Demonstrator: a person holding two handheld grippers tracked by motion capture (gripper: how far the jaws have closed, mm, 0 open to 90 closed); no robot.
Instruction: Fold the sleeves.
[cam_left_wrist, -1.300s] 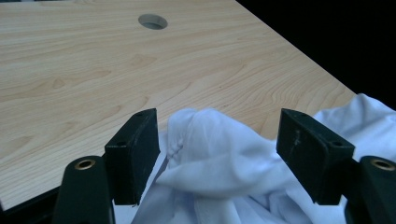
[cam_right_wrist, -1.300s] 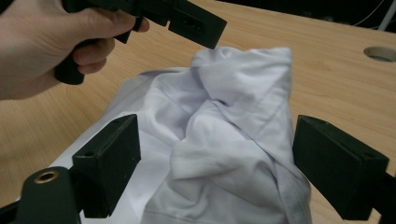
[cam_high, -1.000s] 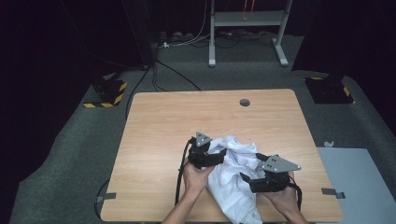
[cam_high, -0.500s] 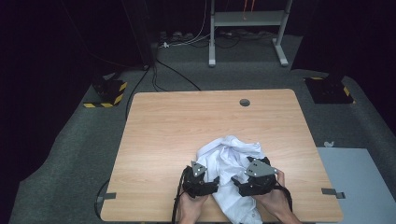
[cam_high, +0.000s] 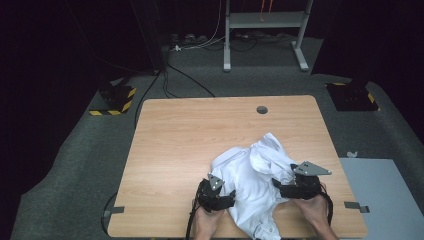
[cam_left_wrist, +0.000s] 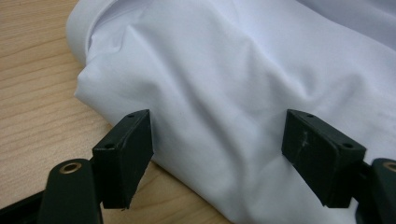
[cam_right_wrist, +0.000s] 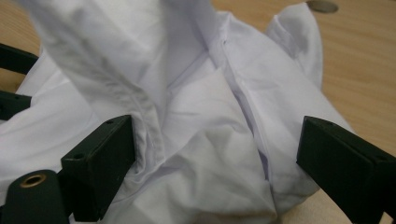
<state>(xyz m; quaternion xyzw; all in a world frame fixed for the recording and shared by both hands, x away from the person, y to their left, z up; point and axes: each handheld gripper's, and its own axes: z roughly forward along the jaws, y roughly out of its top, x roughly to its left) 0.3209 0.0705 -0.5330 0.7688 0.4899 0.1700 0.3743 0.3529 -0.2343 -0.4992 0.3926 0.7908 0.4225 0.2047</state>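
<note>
Lying between both grippers — shirt (cam_high: 250, 175).

white shirt (cam_high: 252, 175) hem cut off below, forearms out of frame

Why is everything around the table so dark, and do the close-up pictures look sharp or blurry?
High view: light falls on the wooden table and white shirt; the surrounding floor and background sink into near black. Left gripper view: the shirt shows soft grey fold shadows and the near black jaws look slightly soft. Right gripper view: creases in the shirt read fairly clearly, though the table's far edge blurs.
</note>
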